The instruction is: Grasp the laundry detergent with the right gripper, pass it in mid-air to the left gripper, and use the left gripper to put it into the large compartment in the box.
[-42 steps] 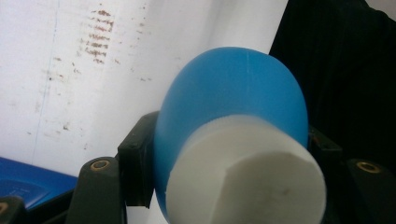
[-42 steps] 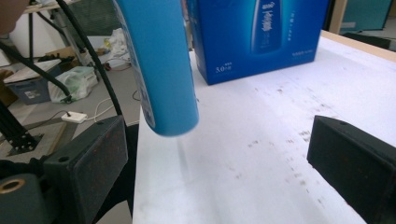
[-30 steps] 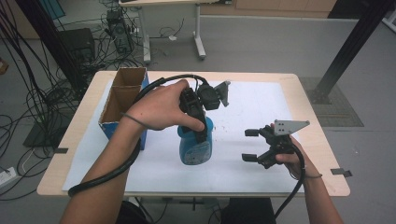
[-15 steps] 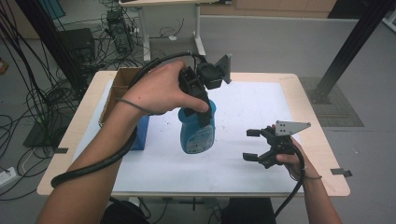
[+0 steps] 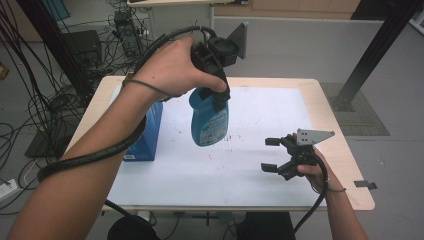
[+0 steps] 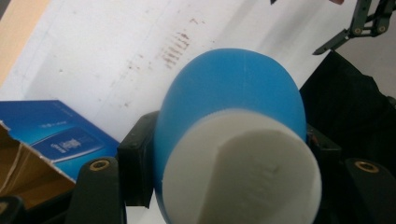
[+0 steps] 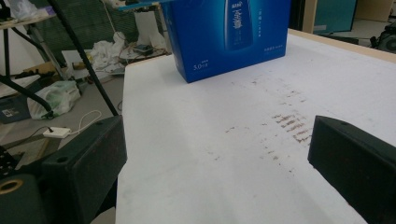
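Observation:
A blue bottle [image 5: 210,122] with a white cap hangs in the air over the white sheet, neck up, with my left gripper [image 5: 212,97] shut on its upper part. In the left gripper view the bottle [image 6: 233,102] and its white cap [image 6: 243,177] sit between the two black jaws of the left gripper [image 6: 229,163]. My right gripper [image 5: 266,155] rests low near the table's front right, open, with nothing between its fingers. In the right gripper view the right gripper [image 7: 217,163] has its jaws wide apart over the bare sheet.
An opened blue carton [image 5: 147,135] stands at the left of the table [image 5: 345,165], also seen as the carton [image 7: 229,32] ahead of my right jaws. The white sheet [image 5: 260,115] carries faint brown marks. Cables and equipment lie on the floor to the left.
My left hand has lifted the bottle higher above the sheet. The right gripper has stayed where it was.

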### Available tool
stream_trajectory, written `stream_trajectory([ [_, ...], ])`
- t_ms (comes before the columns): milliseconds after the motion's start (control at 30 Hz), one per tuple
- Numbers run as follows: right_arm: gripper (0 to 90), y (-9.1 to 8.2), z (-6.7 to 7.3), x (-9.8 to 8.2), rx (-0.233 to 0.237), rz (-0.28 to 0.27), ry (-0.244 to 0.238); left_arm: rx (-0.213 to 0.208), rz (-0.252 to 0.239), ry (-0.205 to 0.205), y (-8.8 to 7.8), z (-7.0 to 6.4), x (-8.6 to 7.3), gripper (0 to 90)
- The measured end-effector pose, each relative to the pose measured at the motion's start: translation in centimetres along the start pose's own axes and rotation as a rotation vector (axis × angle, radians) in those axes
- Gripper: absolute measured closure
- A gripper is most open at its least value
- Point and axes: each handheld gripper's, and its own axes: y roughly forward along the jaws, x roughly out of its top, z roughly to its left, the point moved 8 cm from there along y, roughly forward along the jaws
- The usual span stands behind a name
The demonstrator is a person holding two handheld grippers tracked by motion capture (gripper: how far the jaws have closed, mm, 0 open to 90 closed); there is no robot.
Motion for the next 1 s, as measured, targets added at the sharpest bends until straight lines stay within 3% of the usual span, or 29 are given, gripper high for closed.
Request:
stream_trajectory([
  [333, 4.3, -0.1, -0.1, 0.3, -0.004, -0.018, -0.008, 0.018, -0.014, -0.118, -1.2, 2.8, 0.5, 36.5],
  [567, 4.3, -0.2, -0.1, 0.4, -0.007, -0.016, -0.011, 0.041, 0.006, -0.190, -1.9, 5.3, 0.2, 36.5],
  [900, 4.4, 0.0, 0.0, 0.7, -0.010, -0.029, -0.018, 0.068, 0.030, -0.297, -3.3, 9.0, -1.3, 36.5],
  [1000, 4.4, 0.1, 0.1, 0.7, -0.008, -0.029, -0.020, 0.069, 0.025, -0.366, -3.6, 10.3, -1.9, 36.5],
])
